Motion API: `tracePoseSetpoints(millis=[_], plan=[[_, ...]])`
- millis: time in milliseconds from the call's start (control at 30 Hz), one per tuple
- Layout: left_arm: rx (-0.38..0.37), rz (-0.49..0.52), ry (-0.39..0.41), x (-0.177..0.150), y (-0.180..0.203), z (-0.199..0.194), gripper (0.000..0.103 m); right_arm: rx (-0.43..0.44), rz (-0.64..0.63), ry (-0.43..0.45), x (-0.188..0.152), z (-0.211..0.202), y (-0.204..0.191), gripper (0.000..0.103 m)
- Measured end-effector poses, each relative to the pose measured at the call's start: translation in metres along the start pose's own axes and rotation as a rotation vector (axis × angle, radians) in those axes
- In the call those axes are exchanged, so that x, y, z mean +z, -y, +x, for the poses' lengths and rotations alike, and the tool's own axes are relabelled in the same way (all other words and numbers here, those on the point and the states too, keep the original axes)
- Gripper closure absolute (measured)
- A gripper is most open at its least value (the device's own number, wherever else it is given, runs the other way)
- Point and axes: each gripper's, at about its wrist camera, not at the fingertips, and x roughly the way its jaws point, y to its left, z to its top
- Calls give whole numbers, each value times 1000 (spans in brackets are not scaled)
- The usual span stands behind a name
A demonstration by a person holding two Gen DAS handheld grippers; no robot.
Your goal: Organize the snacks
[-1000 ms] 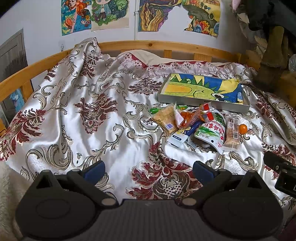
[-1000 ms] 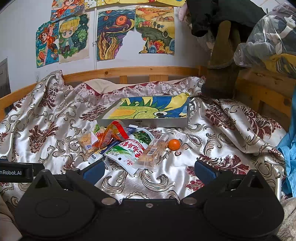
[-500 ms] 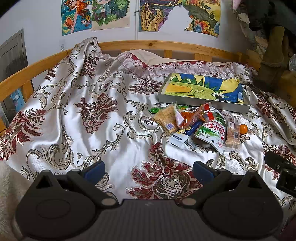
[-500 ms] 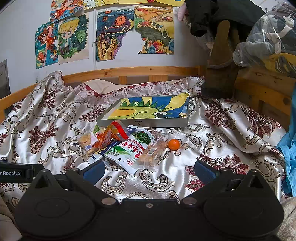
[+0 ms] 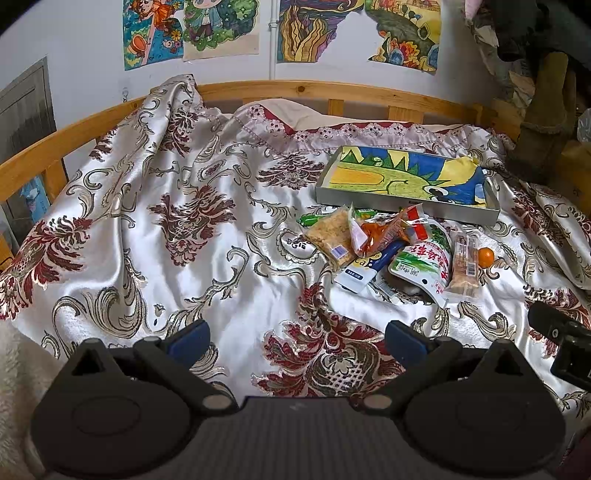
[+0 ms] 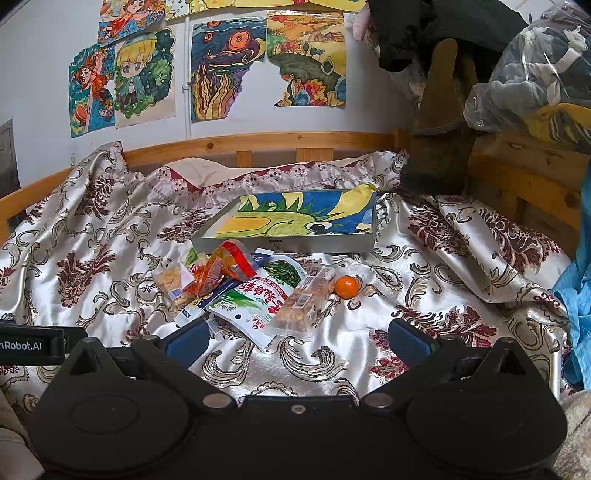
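Even soft light — sharp, fisheye-bent edges.

The bedspread [image 5: 207, 236] was glossy satin-like cloth with a woven floral pattern. The bed rail [image 5: 332, 96] was smooth pale wood. The snack packets [image 6: 255, 295] were shiny plastic film. The tray [image 6: 295, 242] had matt grey walls. Both grippers had matt black plastic bodies; the wall drawings [image 6: 229, 70] were paper.

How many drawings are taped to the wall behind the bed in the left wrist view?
4, in a row above the bed rail: orange-haired girl, green-background child, swirly seaweed picture, and hillside house scene furthest right. All are cut off by the frame's top; more may be hidden.
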Motion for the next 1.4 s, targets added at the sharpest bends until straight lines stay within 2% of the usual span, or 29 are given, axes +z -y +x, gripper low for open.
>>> tracePoseSetpoints(millis=[967, 1400], plan=[[6, 4, -7, -4, -2, 1, 0, 3, 2, -2, 0, -1, 1, 1], [21, 7, -43, 8, 2, 3, 0, 14, -1, -22, 3, 0, 0, 1]])
